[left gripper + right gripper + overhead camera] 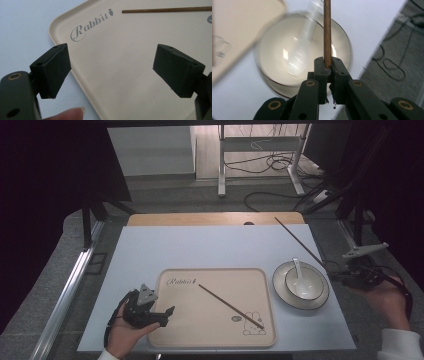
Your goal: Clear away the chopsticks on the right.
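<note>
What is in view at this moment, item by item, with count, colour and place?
chopstick on tray: one, dark brown, lying slantwise on the tray.
held chopstick: one, dark brown, clamped in the right claw, pointing away over the table's far edge.
tray: one, beige, printed "Rabbit", near middle of the table.
bowl: one, white, on the plate.
spoon: one, white, in the bowl.
plate: one, white with dark rim, right of the tray.
table: one, pale blue top.
left claw: black, open, over the tray's left edge.
right claw: black, shut on the held chopstick.
</note>
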{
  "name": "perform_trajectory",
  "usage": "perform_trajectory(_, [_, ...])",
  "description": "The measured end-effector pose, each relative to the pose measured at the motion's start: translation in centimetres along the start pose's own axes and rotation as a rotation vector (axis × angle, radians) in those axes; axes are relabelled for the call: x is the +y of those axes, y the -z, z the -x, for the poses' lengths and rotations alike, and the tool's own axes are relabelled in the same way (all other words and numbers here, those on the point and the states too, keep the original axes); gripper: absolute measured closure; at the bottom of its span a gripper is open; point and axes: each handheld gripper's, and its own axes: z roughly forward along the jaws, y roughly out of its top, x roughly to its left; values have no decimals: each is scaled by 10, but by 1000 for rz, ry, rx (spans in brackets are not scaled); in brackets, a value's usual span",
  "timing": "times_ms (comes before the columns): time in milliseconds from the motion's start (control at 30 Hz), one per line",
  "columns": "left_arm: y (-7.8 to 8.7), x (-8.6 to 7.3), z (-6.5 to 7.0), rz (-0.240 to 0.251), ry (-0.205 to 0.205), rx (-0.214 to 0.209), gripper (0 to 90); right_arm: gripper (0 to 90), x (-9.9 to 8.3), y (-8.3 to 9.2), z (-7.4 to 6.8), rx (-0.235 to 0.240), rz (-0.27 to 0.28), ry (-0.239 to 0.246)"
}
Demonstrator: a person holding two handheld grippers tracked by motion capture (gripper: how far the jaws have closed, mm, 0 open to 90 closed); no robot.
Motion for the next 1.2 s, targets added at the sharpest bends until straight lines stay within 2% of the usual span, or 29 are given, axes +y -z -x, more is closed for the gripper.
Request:
perform_trajectory(67, [0, 0, 0, -1, 0, 0, 149, 837, 9, 3, -14, 17, 8, 34])
perform_trajectory(167, [1, 0, 0, 2, 0, 1, 149, 837, 19, 2, -32, 35, 5, 57])
perform_trajectory(267, [1, 0, 0, 4, 0, -1, 149, 837, 26, -6, -55, 39, -14, 110])
perform_trajectory(333, [1, 0, 0, 3, -1, -2, 149, 837, 30, -15, -71, 61, -35, 148])
perform_trajectory(367, [1, 0, 0, 3, -2, -2, 149, 837, 33, -23, -84, 80, -56, 178])
perform_trajectory(400, [1, 0, 0, 2, -2, -3, 149, 837, 33, -23, -84, 80, -56, 178])
perform_trajectory(533, [1, 0, 0, 4, 0, -4, 149, 837, 39, -40, -102, 107, -97, 208])
perform_trajectory(700, [1, 0, 0, 3, 1, -5, 149, 836, 39, -66, -122, 142, -162, 224])
perform_trajectory(767, [1, 0, 0, 1, -2, -5, 149, 836, 37, -80, -130, 156, -206, 228])
perform_trajectory(900, [0, 0, 0, 0, -3, -6, 149, 836, 34, -99, -139, 173, -261, 246])
perform_trajectory(1067, [-1, 0, 0, -4, -5, -8, 149, 834, 31, -108, -145, 176, -295, 246])
perform_trajectory(1200, [0, 0, 1, -3, -5, -10, 149, 833, 31, -115, -155, 187, -327, 269])
